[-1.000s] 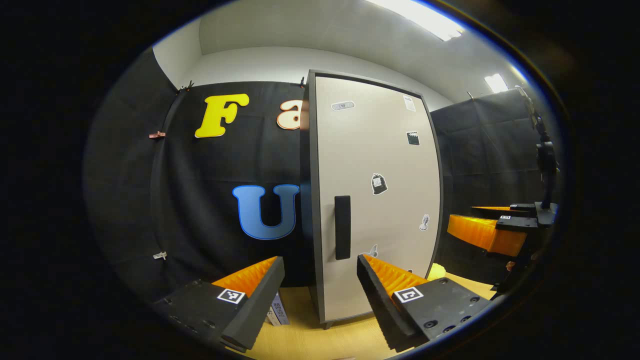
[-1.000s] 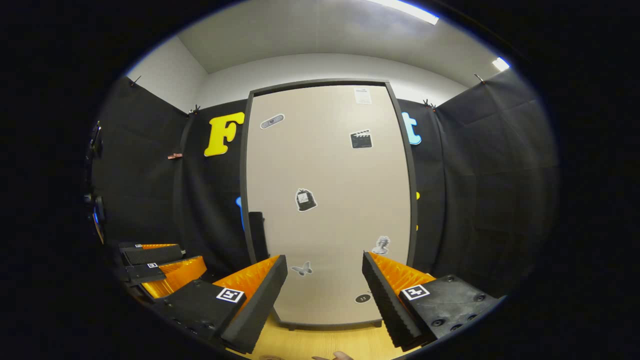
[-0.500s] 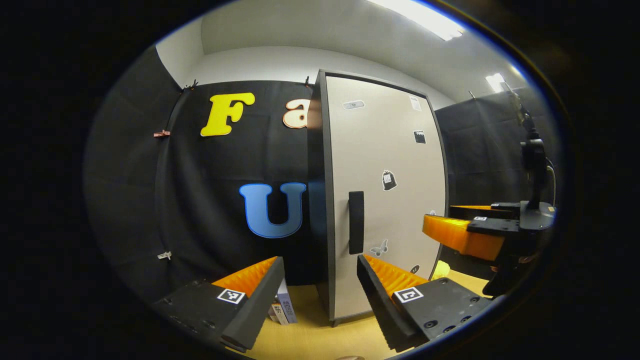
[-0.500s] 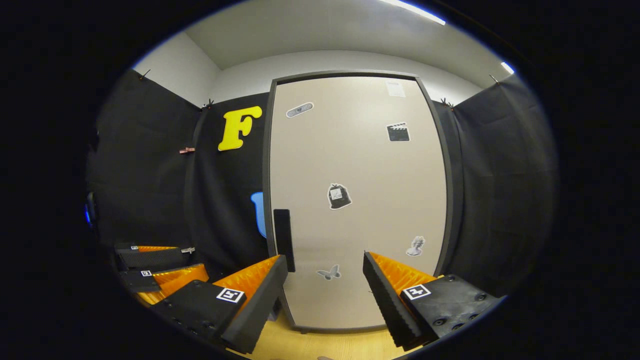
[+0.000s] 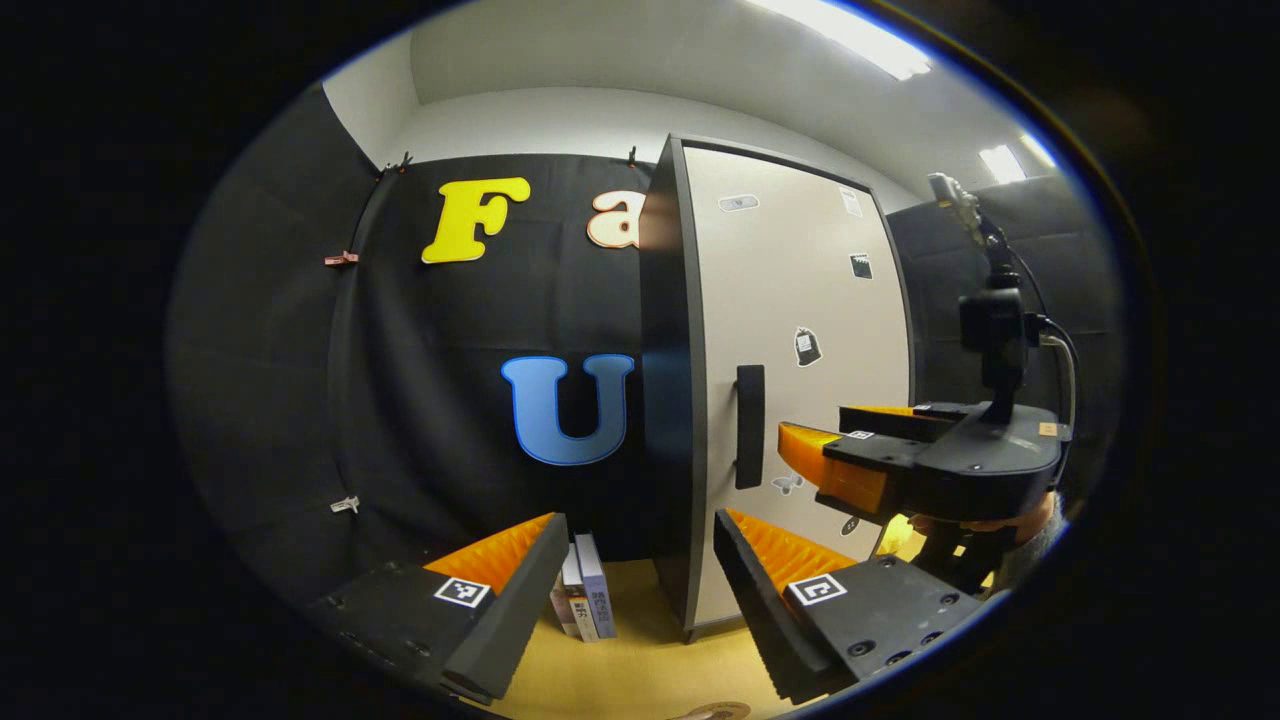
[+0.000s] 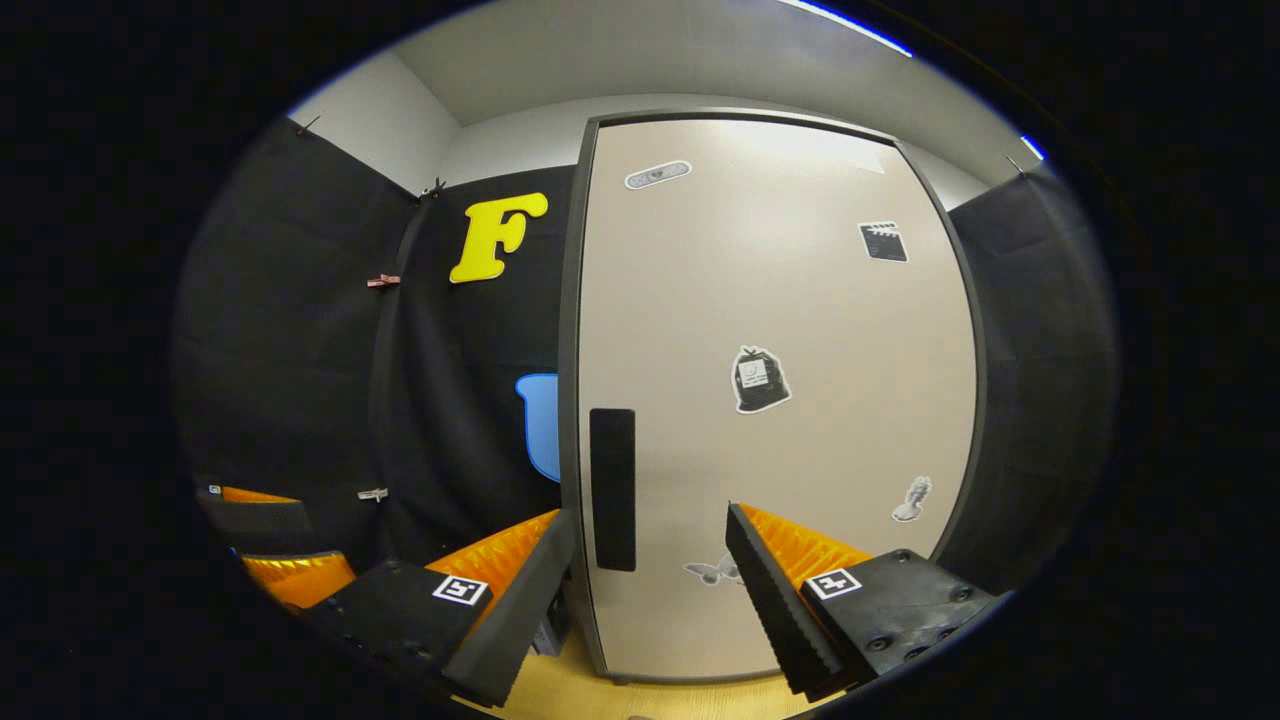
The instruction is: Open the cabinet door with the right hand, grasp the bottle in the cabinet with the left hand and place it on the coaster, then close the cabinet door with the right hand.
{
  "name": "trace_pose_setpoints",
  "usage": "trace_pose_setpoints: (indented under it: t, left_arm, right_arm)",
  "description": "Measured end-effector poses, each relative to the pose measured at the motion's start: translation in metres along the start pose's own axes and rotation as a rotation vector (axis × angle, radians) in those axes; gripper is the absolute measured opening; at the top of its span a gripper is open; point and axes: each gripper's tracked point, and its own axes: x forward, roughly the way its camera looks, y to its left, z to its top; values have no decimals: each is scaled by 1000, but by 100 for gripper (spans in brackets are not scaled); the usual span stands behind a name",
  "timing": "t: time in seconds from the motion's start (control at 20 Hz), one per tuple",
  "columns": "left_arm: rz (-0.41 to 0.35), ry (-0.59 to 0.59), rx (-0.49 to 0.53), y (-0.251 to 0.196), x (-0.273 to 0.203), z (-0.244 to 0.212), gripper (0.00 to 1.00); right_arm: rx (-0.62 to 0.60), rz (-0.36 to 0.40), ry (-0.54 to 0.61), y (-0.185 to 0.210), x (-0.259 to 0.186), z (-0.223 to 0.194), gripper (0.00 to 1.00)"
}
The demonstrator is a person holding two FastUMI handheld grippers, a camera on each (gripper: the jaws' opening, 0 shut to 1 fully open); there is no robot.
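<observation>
The cabinet [image 5: 800, 300] stands with its beige door [image 6: 780, 400] shut, so whatever is inside is hidden. Its black vertical handle [image 6: 612, 488] sits on the door's left edge. My right gripper [image 6: 650, 530] is open, close in front of the door, with the handle just above its left finger. In the left gripper view the right gripper [image 5: 815, 430] hangs a little right of the handle [image 5: 748, 427], held by a hand. My left gripper [image 5: 635, 540] is open and holds nothing, off the cabinet's left corner. A brown round edge [image 5: 715, 711], perhaps the coaster, lies on the table below it.
Several books [image 5: 582, 600] stand on the wooden table [image 5: 640, 670] against the cabinet's left side. A yellow object [image 5: 905, 535] lies at the right, behind the right gripper. My left gripper [image 6: 270, 545] is low at the left in the right gripper view.
My right gripper has moved nearer the door and leftward toward the handle. The left gripper has shifted left, so the cabinet's dark side and the books now show.
</observation>
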Motion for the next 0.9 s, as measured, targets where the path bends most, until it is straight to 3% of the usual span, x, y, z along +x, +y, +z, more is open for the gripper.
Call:
trace_pose_setpoints:
  t: [0.25, 0.65, 0.7, 0.75, 0.9]
  left_arm:
    - [-4, 10, -1, 6, 1, -4, 92]
    - [7, 42, -4, 23, -1, -14, 93]
    - [6, 47, -7, 25, -1, -15, 93]
    - [7, 53, -10, 27, -1, -17, 93]
    - [9, 64, -14, 34, -5, -22, 93]
  right_arm:
    - [15, -6, 4, 13, 33, -7, 98]
    - [19, -56, 42, 16, 66, -23, 82]
    - [15, -87, 39, 11, 71, -23, 76]
    - [19, -90, 40, 12, 72, -23, 58]
    - [4, -100, 45, 18, 78, -28, 54]
